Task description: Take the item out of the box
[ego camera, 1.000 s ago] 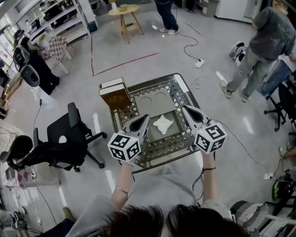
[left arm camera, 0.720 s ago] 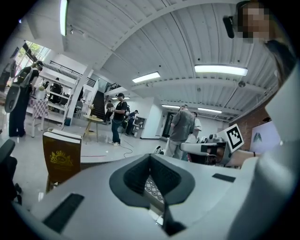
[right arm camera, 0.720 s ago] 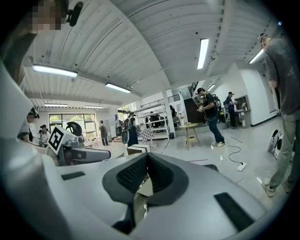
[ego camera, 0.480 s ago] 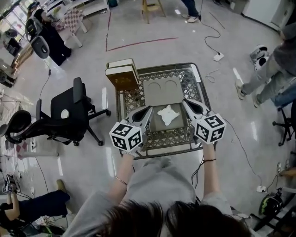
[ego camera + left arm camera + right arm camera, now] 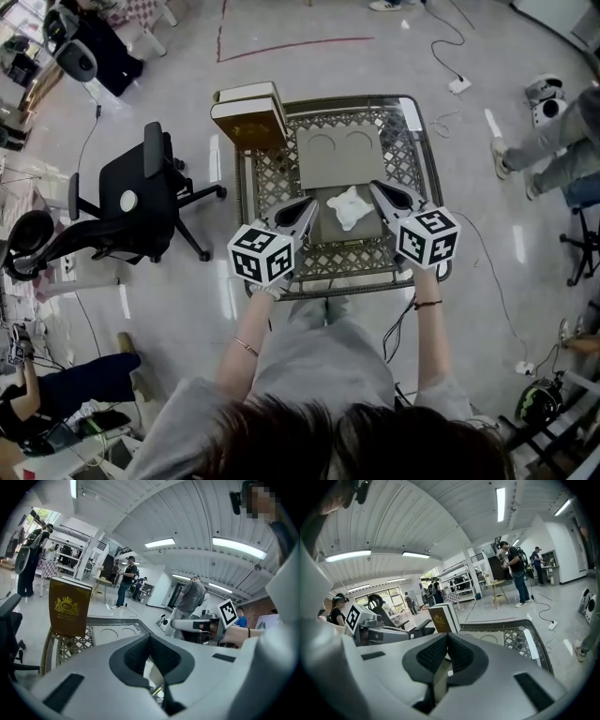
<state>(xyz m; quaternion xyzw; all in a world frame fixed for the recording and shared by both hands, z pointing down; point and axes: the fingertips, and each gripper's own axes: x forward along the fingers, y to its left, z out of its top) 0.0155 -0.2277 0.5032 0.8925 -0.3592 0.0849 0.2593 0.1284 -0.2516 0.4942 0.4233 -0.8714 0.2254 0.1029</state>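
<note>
Left gripper [image 5: 307, 203] and right gripper [image 5: 377, 187]: jaws together on both, nothing held. They flank the open box [image 5: 330, 230] on the counter [image 5: 272, 178]. White item [image 5: 352, 206] lies inside the box.

A square tabletop [image 5: 266, 183] of ornate metal lattice with a raised rim carries two things. At its centre lies an open grey box [image 5: 364, 234]. Its flat lid [image 5: 339, 157], pressed with two round recesses, is folded out toward 12 o'clock and rests on the lattice. At the 11 o'clock corner a brown box [image 5: 246, 127] with a gold crest stands upright, just beside the lid's corner
</note>
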